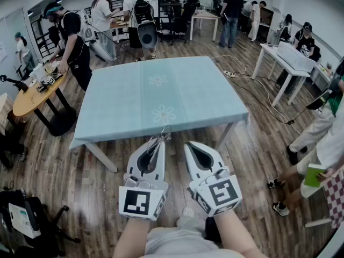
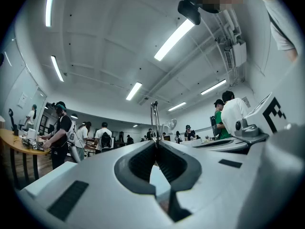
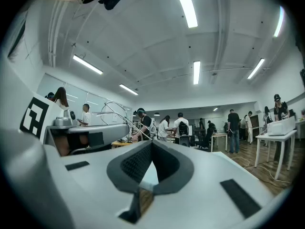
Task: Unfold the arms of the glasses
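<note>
Thin wire-framed glasses (image 1: 160,137) stick out past the tip of my left gripper (image 1: 157,144), which is shut on them just in front of the near edge of the table (image 1: 118,101) with its light blue cloth. In the left gripper view the metal frame (image 2: 154,112) rises straight from the closed jaws of the left gripper (image 2: 156,144). My right gripper (image 1: 188,144) hovers right beside the left one, shut with nothing in it. The right gripper view shows its jaws closed at the right gripper (image 3: 151,142), with the glasses (image 3: 116,111) off to the left.
A round wooden table (image 1: 32,95) with a person at it stands to the left. White tables (image 1: 290,58) and floor cables (image 1: 252,85) lie to the right, where a person (image 1: 322,138) stands close. A bag (image 1: 27,214) lies on the floor at lower left.
</note>
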`<state>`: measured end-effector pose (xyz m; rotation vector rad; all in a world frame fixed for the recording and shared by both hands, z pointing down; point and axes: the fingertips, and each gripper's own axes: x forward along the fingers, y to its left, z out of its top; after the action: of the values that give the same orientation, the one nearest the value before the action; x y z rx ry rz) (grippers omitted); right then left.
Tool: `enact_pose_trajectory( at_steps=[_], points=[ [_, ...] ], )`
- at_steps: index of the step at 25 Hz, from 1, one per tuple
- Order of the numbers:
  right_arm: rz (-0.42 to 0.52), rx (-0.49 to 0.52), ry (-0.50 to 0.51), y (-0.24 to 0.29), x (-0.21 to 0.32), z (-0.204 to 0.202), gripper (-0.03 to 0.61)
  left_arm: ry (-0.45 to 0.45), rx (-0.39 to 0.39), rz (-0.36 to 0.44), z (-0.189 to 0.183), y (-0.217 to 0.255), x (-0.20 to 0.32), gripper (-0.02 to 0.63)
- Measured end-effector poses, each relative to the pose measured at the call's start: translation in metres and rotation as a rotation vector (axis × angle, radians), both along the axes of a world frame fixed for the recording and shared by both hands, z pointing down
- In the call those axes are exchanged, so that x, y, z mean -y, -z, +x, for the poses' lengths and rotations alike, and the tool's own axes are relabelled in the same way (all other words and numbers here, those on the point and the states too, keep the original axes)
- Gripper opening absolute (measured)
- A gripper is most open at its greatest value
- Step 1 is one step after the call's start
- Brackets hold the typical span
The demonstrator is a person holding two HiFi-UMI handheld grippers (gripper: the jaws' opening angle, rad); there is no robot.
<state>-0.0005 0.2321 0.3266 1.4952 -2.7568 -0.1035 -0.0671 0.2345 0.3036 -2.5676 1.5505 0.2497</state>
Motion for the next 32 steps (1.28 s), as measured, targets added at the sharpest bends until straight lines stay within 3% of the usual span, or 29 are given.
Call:
enact_pose_trajectory(
  at_steps=[13, 21, 32],
  points=[
    [-0.019, 0.049, 0.078, -0.004, 0.054, 0.039, 0.006, 0.012, -0.034, -0.029, 0.042, -0.005, 0.055, 0.008],
    [-0.013, 0.024, 0.147, -0.004, 0.084, 0.053, 0.006, 0.059, -0.067, -0.031, 0.059, -0.007, 0.084, 0.008],
    [-0.007, 0.044, 0.159, 0.0, 0.128, 0.067, 0.006, 0.064, -0.066, -0.027, 0.074, -0.001, 0.131, 0.008]
  ],
)
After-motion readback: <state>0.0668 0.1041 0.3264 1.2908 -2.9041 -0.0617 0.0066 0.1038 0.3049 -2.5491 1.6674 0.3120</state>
